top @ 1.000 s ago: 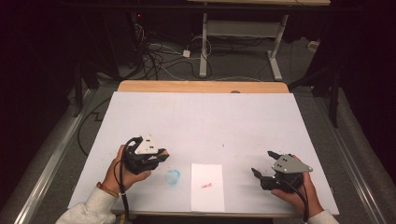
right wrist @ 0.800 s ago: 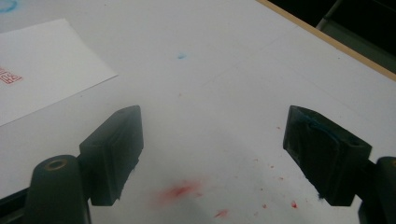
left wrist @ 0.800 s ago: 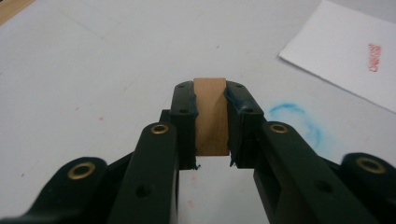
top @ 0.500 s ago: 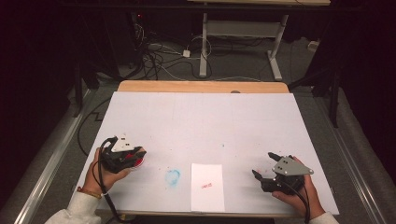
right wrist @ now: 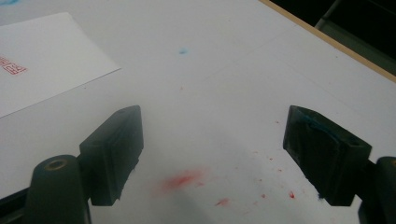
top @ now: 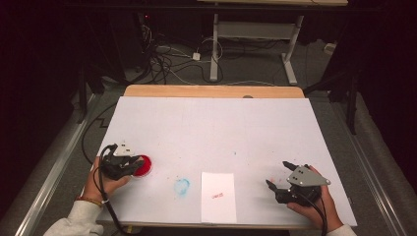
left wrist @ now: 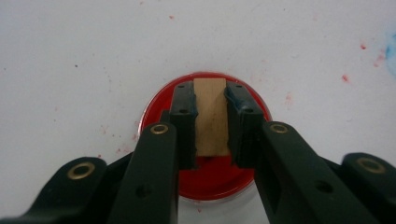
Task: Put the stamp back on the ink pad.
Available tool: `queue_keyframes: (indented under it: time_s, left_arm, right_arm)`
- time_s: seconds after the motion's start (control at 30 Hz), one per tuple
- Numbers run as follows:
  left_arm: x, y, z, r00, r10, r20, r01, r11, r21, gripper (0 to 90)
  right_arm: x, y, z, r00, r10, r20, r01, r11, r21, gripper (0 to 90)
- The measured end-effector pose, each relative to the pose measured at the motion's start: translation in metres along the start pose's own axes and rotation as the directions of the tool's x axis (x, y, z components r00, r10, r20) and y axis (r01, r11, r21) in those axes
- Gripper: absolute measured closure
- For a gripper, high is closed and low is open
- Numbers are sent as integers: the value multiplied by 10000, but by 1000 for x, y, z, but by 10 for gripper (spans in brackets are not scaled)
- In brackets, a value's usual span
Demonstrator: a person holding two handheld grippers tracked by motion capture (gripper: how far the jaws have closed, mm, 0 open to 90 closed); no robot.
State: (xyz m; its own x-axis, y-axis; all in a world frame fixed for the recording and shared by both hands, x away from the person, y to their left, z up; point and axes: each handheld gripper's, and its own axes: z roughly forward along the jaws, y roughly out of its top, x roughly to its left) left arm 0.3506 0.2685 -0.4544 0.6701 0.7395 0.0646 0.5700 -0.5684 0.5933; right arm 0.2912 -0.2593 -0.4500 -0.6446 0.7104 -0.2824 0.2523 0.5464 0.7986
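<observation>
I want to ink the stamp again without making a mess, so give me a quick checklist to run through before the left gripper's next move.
1. Grip on the wooden stamp: left gripper has both pads pressed on its sides. Ok.
2. Stamp over the red ink pad: centred above it in the left gripper view. Ok.
3. Stamp face touching the ink: hidden under the block. Cannot tell.
4. Right gripper: jaws open, holding nothing, well away from the pad. Ok.
5. White paper: lies flat near the table's front edge, one red print already on it. Ok.
6. Table cover: red specks and a blue smudge near the paper. Not ok.
</observation>
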Motion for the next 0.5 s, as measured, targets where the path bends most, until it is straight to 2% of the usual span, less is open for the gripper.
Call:
queue_keyframes:
  time_s: [0.27,0.3,0.5]
  left_arm:
    - [2,-1,2,9998,-196,39,195,9998,59,735]
    - [3,-1,2,9996,-297,13,297,9996,32,728]
    - [2,-1,1,9995,-301,32,301,9995,-45,674]
  right_arm:
    - [1,0,0,10000,-57,-10,57,10000,80,203]
    - [1,0,0,10000,-38,-10,38,10000,79,204]
    - [0,0,0,10000,-71,-54,71,10000,-17,204]
